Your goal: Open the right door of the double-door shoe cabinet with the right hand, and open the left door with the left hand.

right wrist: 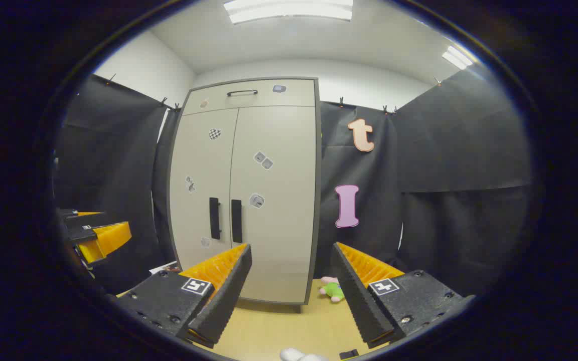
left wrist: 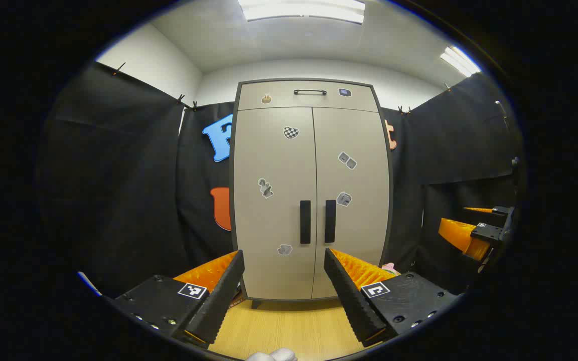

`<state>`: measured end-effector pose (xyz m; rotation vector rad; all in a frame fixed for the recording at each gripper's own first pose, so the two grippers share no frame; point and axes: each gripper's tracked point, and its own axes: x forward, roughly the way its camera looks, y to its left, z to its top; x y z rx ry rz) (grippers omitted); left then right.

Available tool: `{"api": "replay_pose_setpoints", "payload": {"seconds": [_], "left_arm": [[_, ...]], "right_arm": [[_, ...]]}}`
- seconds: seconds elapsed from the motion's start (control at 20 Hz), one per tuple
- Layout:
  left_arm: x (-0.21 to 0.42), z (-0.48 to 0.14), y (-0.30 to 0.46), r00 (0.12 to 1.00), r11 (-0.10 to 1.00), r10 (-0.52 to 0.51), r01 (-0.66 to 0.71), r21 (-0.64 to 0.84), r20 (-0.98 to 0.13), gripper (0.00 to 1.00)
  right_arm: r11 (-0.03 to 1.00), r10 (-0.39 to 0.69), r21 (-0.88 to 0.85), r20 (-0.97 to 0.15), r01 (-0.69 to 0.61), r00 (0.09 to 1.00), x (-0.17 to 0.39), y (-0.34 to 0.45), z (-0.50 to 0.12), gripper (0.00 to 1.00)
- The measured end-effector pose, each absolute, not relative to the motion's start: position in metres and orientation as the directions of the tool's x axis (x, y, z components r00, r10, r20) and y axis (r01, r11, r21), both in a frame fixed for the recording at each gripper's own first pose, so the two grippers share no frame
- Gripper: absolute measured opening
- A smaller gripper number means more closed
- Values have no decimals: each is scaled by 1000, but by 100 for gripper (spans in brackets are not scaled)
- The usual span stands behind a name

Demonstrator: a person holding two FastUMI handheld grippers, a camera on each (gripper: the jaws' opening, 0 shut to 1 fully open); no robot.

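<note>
We are observing a tall beige double-door shoe cabinet with a dark frame (left wrist: 311,200) standing upright against the far black cloth wall, on a light wooden floor (left wrist: 289,328). Both doors are sitting flush and closed. The left door (left wrist: 274,200) and the right door (left wrist: 351,200) are meeting at a centre seam, and two black vertical bar handles are sitting on either side of it: the left handle (left wrist: 305,221) and the right handle (left wrist: 330,221). Small grey stickers are dotting both door faces. Above the doors we are noting a drawer front with a dark horizontal handle (left wrist: 310,92).

In the left gripper view, the left gripper (left wrist: 284,291) is facing the cabinet squarely, well apart from it, with its black ridged fingers (left wrist: 219,301) standing wide apart and holding nothing. The right gripper (left wrist: 474,233) is appearing at the right edge of that view, also clear of the cabinet.

In the right gripper view, the right gripper (right wrist: 291,296) is pointing at the cabinet's right side, and its fingers (right wrist: 356,296) are likewise spread apart, with nothing between them. The cabinet (right wrist: 249,190) is sitting left of centre there. A small green and pink soft toy (right wrist: 333,289) is lying on the floor just beside the cabinet's right foot.
</note>
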<state>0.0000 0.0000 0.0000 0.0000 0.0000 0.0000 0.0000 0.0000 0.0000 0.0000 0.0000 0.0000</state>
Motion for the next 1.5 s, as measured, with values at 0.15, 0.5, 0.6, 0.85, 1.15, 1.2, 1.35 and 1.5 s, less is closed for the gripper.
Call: {"api": "replay_pose_setpoints", "payload": {"seconds": [0.15, 0.5, 0.6, 0.85, 1.15, 1.2, 1.35, 1.5], "left_arm": [[1, -1, 3, 1000, 1000, 6, -6, 1, 0, 96], [0, -4, 7, 1000, 1000, 16, -16, 5, -5, 96], [-1, -4, 9, 1000, 1000, 18, -18, 3, -5, 96], [-10, -6, 17, 1000, 1000, 20, -20, 1, -2, 96], [-36, -20, 40, 999, 999, 42, -42, 3, -29, 96], [-41, -21, 44, 998, 999, 47, -47, 4, -33, 96], [-54, -27, 55, 997, 997, 67, -66, 25, -41, 96], [-62, -35, 58, 995, 996, 80, -78, 39, -60, 96]], "right_arm": [[1000, -7, -1, -1, 7, 1000, -1, -2, -2, 99], [1000, -4, -2, -2, 4, 1000, 0, 2, 0, 99], [1000, -5, -8, -2, 5, 1000, 0, 4, 0, 99], [1000, 0, -17, -12, 0, 1000, 8, 16, -4, 99], [1000, 10, -13, -5, -10, 1000, 37, 47, -5, 99], [1000, 9, -3, -2, -9, 1000, 46, 53, -3, 99], [1000, 14, 12, -8, -14, 1000, 78, 71, -1, 99], [999, 26, 31, -6, -26, 1000, 117, 94, 4, 99]]}}
